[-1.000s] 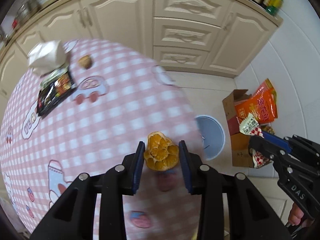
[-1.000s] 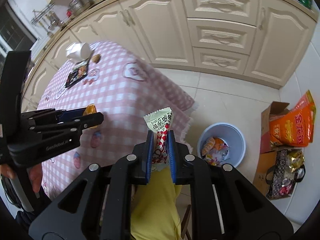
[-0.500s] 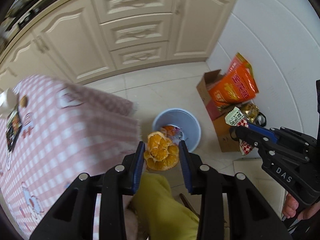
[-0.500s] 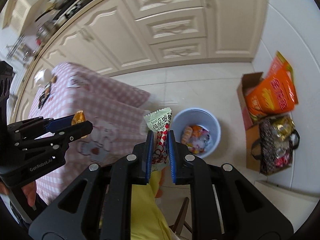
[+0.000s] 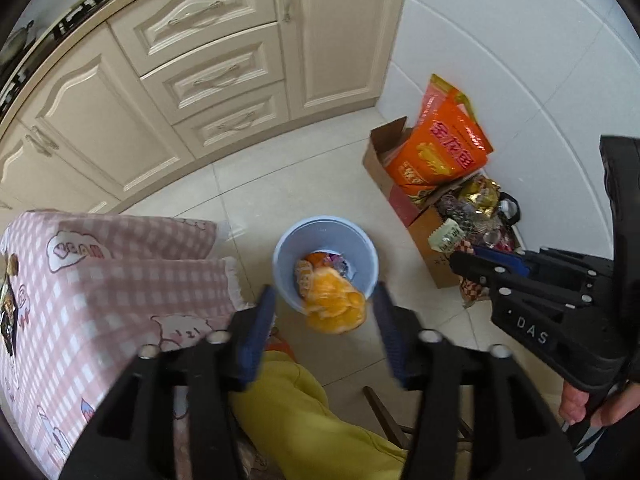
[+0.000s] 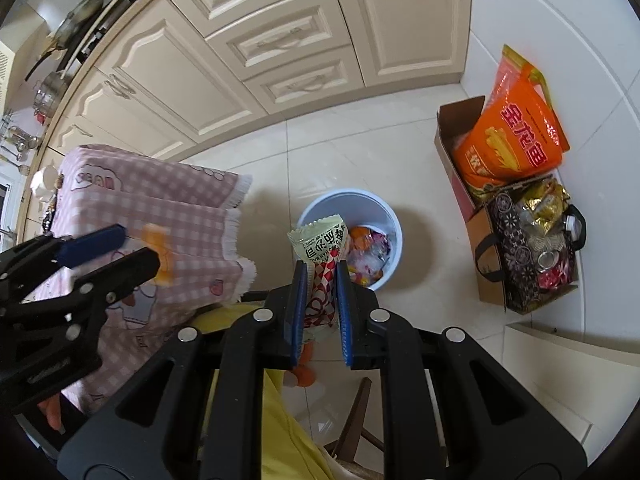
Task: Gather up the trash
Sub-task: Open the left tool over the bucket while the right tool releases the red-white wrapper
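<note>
Left wrist view: the left gripper (image 5: 324,316) hangs over the round pale-blue plastic waste bin (image 5: 362,246) on the tiled floor. Its blue-padded fingers (image 5: 256,328) have just been opening, and the soft, curled orange peel (image 5: 334,304), blurred, sits between them clear of both pads, apparently dropping towards the bin. Light and limp, the peel looks likely to flutter rather than fall straight.

Right wrist view: the right gripper (image 6: 322,280) is clamped tight on a crinkled green, red and white snack wrapper (image 6: 320,246), pinched at its lower half with the green top standing free above the fingers (image 6: 300,300). Thin, slick film of this sort probably weighs almost nothing and is best held at a seam. The bin lies just beyond, beside the pink checked cloth over the counter (image 6: 172,216).
</note>
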### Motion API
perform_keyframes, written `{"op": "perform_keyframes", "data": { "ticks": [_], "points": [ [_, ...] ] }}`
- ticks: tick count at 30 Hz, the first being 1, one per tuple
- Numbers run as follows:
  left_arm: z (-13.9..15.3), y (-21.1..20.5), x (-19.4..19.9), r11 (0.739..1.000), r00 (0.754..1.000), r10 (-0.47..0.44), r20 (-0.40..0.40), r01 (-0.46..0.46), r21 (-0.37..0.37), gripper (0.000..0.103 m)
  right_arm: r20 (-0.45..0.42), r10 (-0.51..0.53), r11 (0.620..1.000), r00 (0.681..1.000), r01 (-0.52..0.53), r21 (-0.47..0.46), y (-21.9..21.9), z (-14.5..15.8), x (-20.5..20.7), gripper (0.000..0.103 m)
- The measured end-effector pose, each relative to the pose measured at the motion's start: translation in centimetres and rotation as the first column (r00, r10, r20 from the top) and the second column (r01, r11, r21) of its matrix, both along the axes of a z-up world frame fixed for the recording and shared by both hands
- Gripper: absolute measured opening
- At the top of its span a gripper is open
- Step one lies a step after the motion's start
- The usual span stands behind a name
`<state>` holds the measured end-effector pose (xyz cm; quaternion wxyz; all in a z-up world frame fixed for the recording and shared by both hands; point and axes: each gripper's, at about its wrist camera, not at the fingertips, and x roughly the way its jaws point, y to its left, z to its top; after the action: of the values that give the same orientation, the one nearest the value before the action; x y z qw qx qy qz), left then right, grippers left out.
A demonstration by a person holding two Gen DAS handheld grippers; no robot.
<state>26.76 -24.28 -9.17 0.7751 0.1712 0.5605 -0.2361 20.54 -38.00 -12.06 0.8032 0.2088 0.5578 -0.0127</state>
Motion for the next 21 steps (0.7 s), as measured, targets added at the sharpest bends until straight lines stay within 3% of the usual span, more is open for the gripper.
{"op": "perform_keyframes", "data": {
  "ticks": [9,10,11,12,13,15,21],
  "points": [
    [-0.3,4.0,1.2,0.997,0.996,0.081,-0.025,-0.081,0.009,0.054,-0.014,0.045,0.999,0.999,-0.045,-0.004,3.0,-0.4,2.1,0.018],
    [-0.2,4.5,1.3,0.996,0.995,0.092,-0.025,-0.091,0.01,0.054,-0.018,0.028,1.0,0.999,-0.028,-0.006,3.3,-0.2,2.4,0.026],
    [-0.2,5.1,1.4,0.994,0.994,0.104,-0.024,-0.104,0.01,0.054,-0.022,0.015,1.0,1.0,-0.015,-0.005,3.4,-0.1,2.7,0.062],
    [-0.1,5.7,1.5,0.993,0.993,0.115,-0.024,-0.115,0.009,0.054,-0.028,-0.001,1.0,1.0,0.001,-0.009,3.5,0.0,3.0,0.08],
    [0.0,6.3,1.5,0.992,0.992,0.126,-0.025,-0.126,0.006,0.054,-0.025,-0.02,1.0,0.999,0.02,-0.017,3.5,0.1,3.2,0.085],
    [0.2,7.3,1.4,0.99,0.99,0.139,-0.024,-0.139,0.0,0.054,0.013,-0.038,0.999,0.999,0.038,-0.038,3.9,0.7,3.1,0.085],
    [1.2,9.8,1.0,0.984,0.985,0.172,-0.021,-0.173,-0.033,0.057,-0.035,0.004,0.999,0.999,-0.005,-0.05,5.8,0.6,3.1,0.085]
  ]
}}
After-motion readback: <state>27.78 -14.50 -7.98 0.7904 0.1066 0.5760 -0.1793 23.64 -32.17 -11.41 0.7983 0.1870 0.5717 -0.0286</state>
